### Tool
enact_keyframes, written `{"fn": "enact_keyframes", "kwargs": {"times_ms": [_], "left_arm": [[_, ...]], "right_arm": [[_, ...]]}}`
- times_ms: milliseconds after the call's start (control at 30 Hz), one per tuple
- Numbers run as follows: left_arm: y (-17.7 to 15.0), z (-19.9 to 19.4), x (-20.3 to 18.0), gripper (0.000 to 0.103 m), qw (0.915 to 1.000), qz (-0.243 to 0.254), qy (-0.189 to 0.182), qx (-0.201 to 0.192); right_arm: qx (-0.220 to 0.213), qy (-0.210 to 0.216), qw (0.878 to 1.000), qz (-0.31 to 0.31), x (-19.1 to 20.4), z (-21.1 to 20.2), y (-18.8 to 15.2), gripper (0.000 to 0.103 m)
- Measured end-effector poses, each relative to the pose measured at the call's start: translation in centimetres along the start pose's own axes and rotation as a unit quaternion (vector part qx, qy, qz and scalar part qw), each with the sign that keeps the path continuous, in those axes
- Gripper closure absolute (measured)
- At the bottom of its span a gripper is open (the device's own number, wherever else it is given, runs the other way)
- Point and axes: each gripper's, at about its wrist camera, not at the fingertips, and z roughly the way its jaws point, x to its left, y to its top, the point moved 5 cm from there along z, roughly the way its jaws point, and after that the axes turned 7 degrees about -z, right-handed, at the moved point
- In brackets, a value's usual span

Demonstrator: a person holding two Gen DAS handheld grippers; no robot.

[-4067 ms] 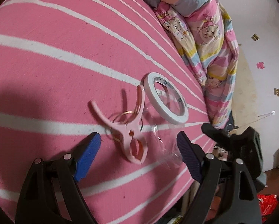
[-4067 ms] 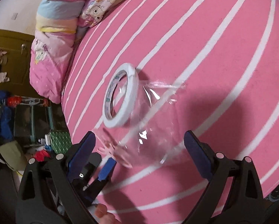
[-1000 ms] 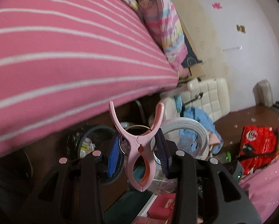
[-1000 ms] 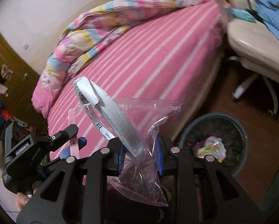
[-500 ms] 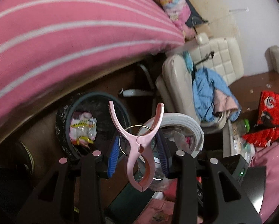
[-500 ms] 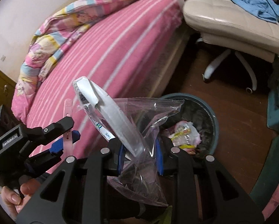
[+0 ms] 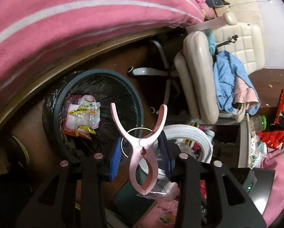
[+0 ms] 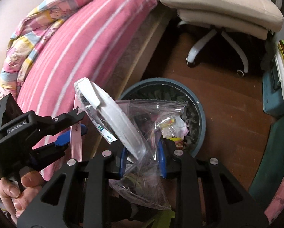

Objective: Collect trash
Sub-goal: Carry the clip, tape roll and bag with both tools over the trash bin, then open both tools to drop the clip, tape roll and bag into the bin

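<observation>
Beside the bed (image 8: pixel 88 43), trash bin (image 8: pixel 199 106) sits right below. My left hand-held gripper (image 7: pixel 142 156) clamps the pink clip (image 7: pixel 142 146); right hand-held gripper (image 8: pixel 142 156) pinches tape roll (image 8: pixel 111 114) and plastic bag (image 8: pixel 151 117). Next: center, let go.

My left wrist camera looks steeply down along its fingers, close above the trash bin (image 7: pixel 96 76) beside the bed (image 7: pixel 66 19). My right wrist camera looks down likewise. Both share bin (image 8: pixel 200 117), bed edge and chair (image 8: pixel 217 3).
</observation>
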Motion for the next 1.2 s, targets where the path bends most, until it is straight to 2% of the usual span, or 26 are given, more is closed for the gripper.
{"fn": "enact_keyframes", "kwargs": {"times_ms": [400, 633, 733, 900, 1200], "left_arm": [[1.2, 5.1, 1.7, 0.067, 0.9982, -0.014, 0.024, 0.054], [1.7, 7.3, 4.3, 0.067, 0.9951, -0.028, 0.059, 0.074], [2.1, 7.5, 4.9, 0.067, 0.9948, -0.042, 0.056, 0.075], [1.9, 8.2, 4.5, 0.067, 0.9942, -0.035, 0.057, 0.084], [2.4, 7.9, 4.7, 0.067, 0.9947, -0.046, 0.051, 0.077]], "right_arm": [[0.036, -0.031, 0.999, 0.023, -1.7, 4.4, 0.7, 0.075], [0.055, -0.043, 0.997, 0.029, -2.2, 6.5, 0.8, 0.073], [0.061, -0.046, 0.997, 0.028, -2.0, 7.1, 0.7, 0.073], [0.071, -0.047, 0.996, 0.032, -1.9, 8.0, 0.7, 0.071], [0.076, -0.053, 0.995, 0.032, -1.6, 8.6, 0.8, 0.068]]}}
